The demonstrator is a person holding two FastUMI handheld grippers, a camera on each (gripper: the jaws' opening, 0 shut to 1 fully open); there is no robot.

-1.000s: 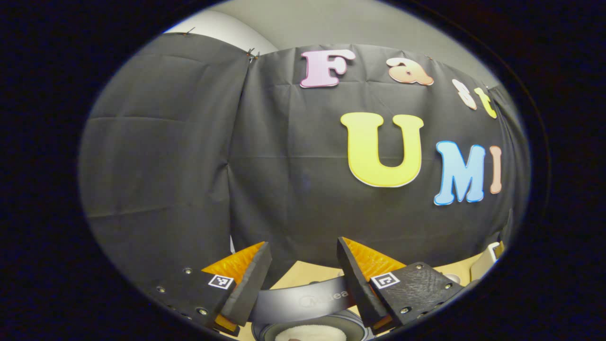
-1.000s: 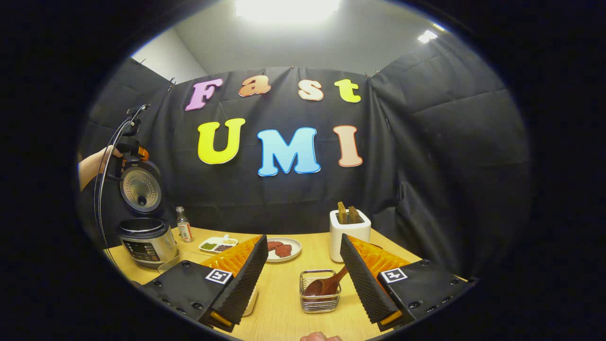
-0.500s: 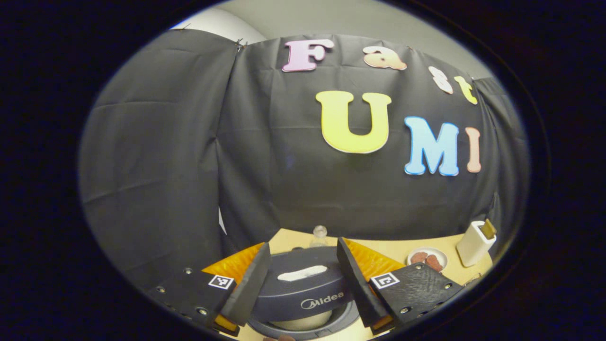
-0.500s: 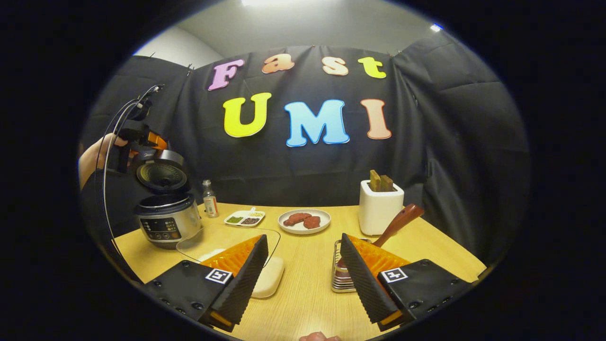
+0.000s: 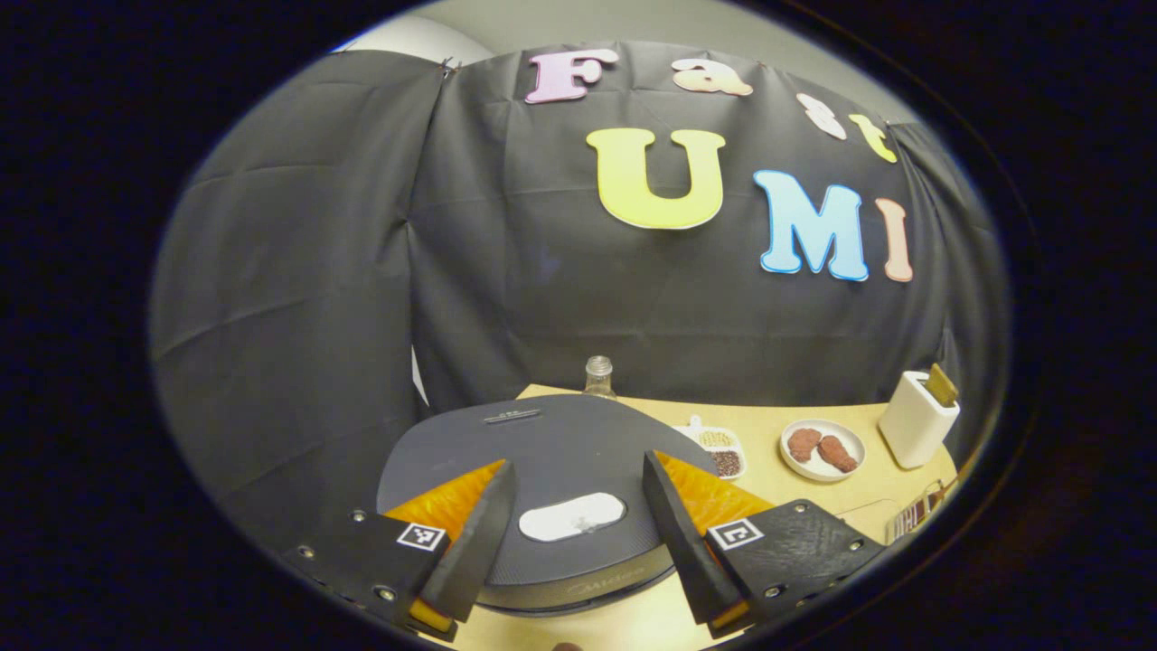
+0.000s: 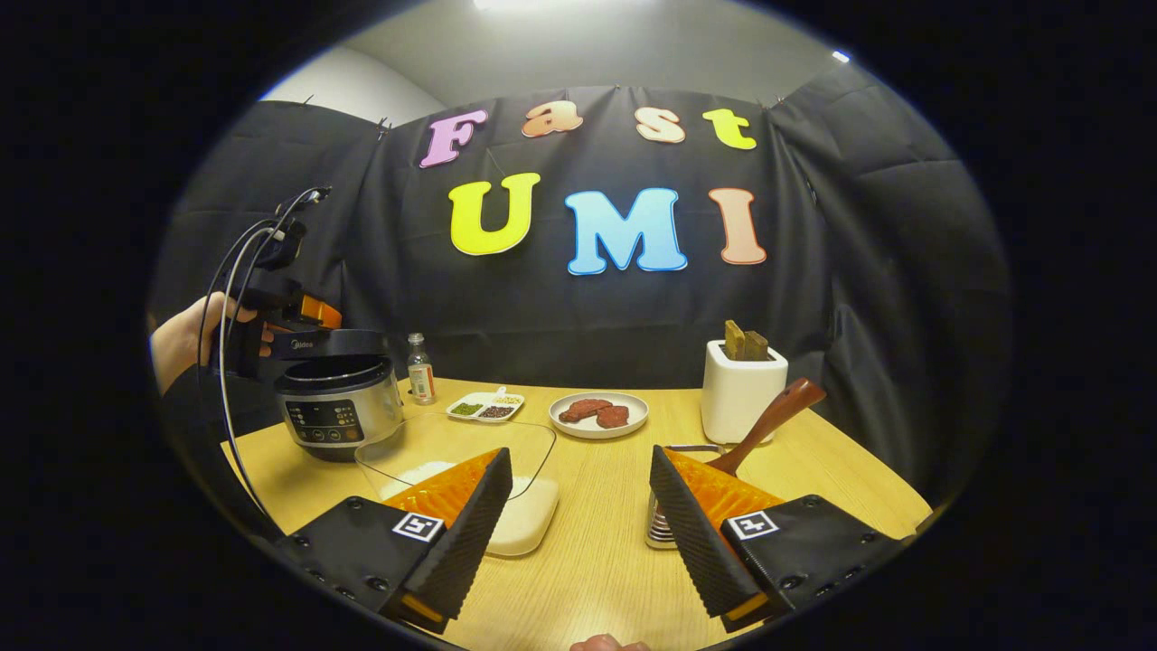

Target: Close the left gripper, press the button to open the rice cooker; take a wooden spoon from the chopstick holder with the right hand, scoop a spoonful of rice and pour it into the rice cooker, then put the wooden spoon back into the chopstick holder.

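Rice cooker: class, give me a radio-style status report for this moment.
Both grippers open, holding nothing. Left gripper over rice cooker lid, nearly shut. Wooden spoon in chopstick holder. Nothing in the way.

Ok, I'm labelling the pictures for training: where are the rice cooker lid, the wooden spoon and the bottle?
rice cooker lid (image 5: 551, 438): left gripper view, on its dark top surface.
wooden spoon (image 6: 779, 414): right gripper view, on its handle.
bottle (image 6: 419, 371): right gripper view, on its body.
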